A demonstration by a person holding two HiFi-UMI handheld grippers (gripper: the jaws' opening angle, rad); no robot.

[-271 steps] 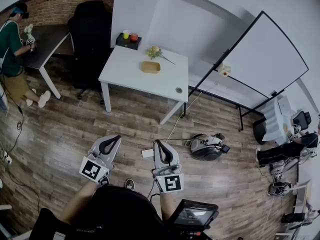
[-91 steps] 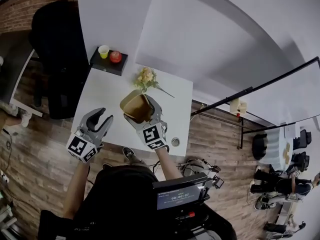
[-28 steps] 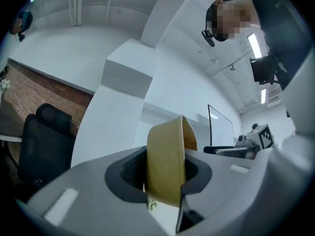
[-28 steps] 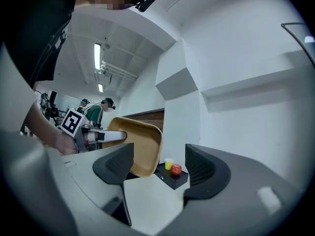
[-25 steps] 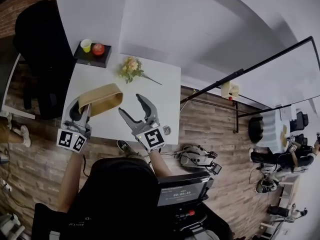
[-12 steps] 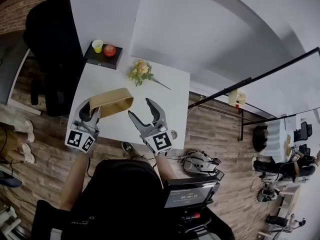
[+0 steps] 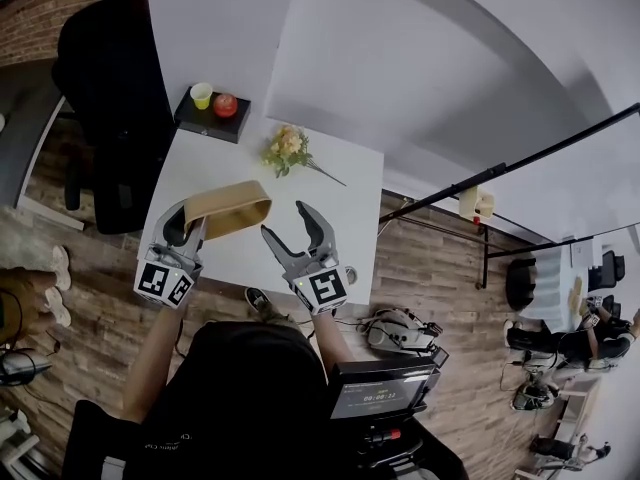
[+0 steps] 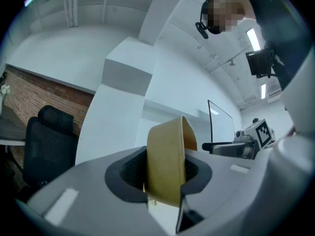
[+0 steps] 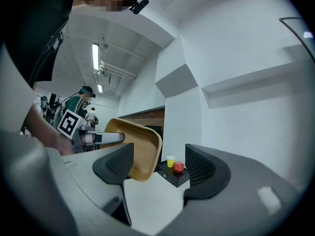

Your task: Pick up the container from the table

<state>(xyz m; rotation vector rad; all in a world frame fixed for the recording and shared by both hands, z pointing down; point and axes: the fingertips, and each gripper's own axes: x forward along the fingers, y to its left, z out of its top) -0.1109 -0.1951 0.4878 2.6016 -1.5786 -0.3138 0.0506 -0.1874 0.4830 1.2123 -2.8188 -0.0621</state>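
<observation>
The tan container [image 7: 230,208] hangs tipped on its side above the white table [image 7: 340,198], near the left edge. My left gripper [image 7: 190,224] is shut on its rim. In the left gripper view the container's wall [image 8: 167,166] stands edge-on between the two pads of the left gripper [image 8: 165,173]. My right gripper [image 7: 290,223] is open and empty just right of the container, not touching it. In the right gripper view the container [image 9: 138,149] shows its hollow side beyond the left finger of the right gripper [image 9: 157,163].
A bunch of flowers [image 7: 287,150] lies at the table's far side. A black box [image 7: 210,116] at the far left corner carries a yellow cup [image 7: 201,95] and a red apple [image 7: 226,105]. A black chair [image 7: 100,88] stands left of the table.
A few seconds ago the right gripper held the container over the table; now the left gripper holds it and the right is open. Over the last second neither gripper has moved.
</observation>
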